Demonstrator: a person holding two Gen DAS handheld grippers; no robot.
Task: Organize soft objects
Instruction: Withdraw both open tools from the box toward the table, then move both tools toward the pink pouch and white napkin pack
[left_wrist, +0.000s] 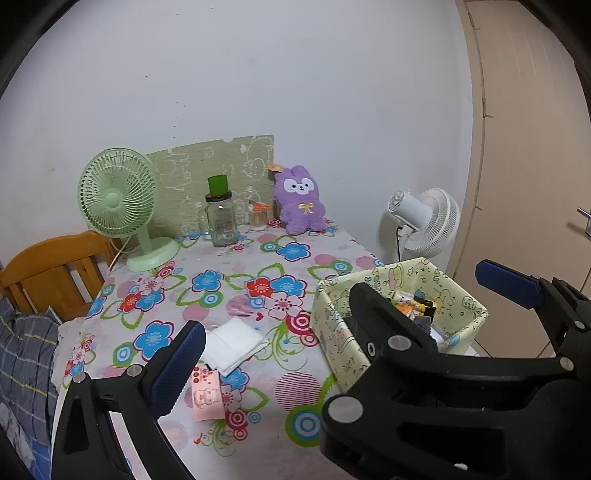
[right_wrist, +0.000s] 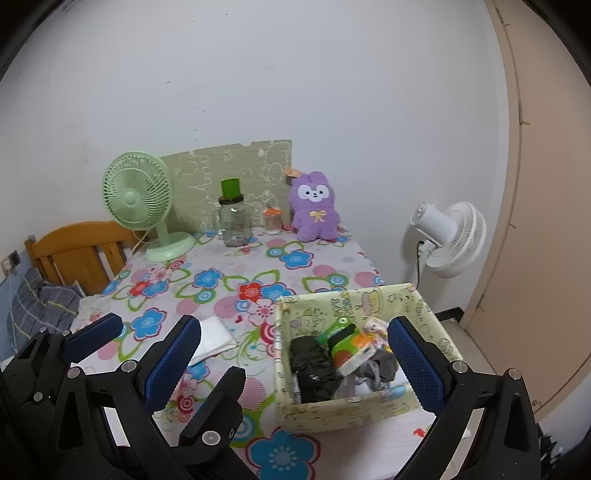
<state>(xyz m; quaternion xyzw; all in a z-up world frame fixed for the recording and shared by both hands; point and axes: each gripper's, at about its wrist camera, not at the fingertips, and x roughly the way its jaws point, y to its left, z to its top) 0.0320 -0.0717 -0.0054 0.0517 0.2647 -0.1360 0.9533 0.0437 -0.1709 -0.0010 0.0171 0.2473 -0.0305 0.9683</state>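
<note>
One fuzzy purple plush, boxy fabric basket

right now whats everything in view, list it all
plush toy: one, purple, far table edge by the wall
desk fan: one, green, far left of table
jar: one, clear with green cap, between fan and plush
small container: one, orange top, beside plush
storage box: one, pale yellow print, near right table corner, holding mixed items
folded cloth: one, white, near middle of table
card: one, pink, near table edge
standing fan: one, white, on the floor right of table
chair: one, wooden, left
left gripper: black with blue pads, open
right gripper: same, open over box
</note>
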